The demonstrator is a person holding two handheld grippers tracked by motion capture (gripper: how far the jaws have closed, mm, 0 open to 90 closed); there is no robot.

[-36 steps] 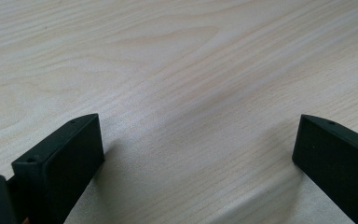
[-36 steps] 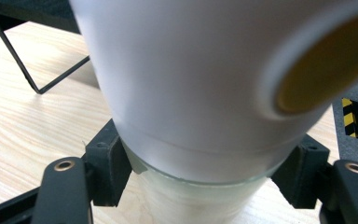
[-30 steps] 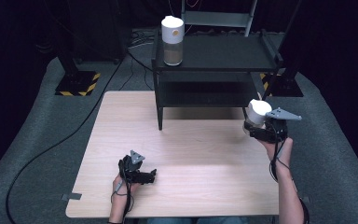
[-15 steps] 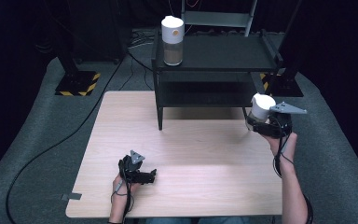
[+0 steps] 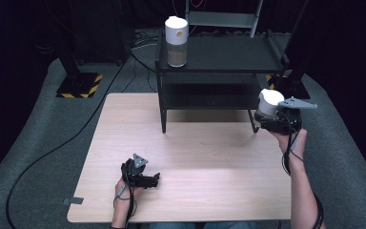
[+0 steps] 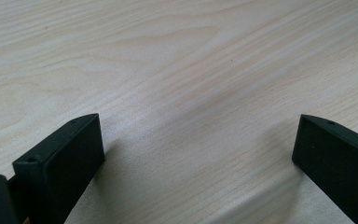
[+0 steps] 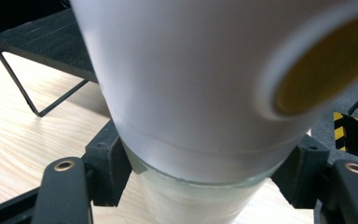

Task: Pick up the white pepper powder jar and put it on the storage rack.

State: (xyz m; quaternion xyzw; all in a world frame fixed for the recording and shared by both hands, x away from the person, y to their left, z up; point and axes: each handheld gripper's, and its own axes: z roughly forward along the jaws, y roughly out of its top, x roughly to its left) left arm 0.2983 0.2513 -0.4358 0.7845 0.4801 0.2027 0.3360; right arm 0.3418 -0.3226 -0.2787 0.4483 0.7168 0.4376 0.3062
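Right claw (image 5: 271, 114) is clamped on a white-lidded jar (image 5: 268, 104), jaws pinching the glass body just under the lid, as the right claw view shows (image 7: 200, 93). Jar is off the tabletop (image 5: 200, 157), held at the right end of the black shelf unit (image 5: 219, 57), level with the gap between its upper and lower decks. Long axis is roughly upright, leaning slightly in the grip.

Key relation: the shelf's top deck lies up and to the left of the held jar, and a second, matching jar (image 5: 176, 42) already stands on that deck's left end. The right half of the deck is bare. My read: the jar needs more height to clear the deck edge, then a move inward. Right hand is the one that can do it; left is far off.

Left claw (image 5: 140, 175) rests on the tabletop near the front edge, jaws wide apart with nothing between them, bare wood in its own view.

Versus a second ago: right claw and jar have risen and drifted slightly outward, from beside the lower deck toward the top one. Grip unchanged. Left claw hasn't moved.
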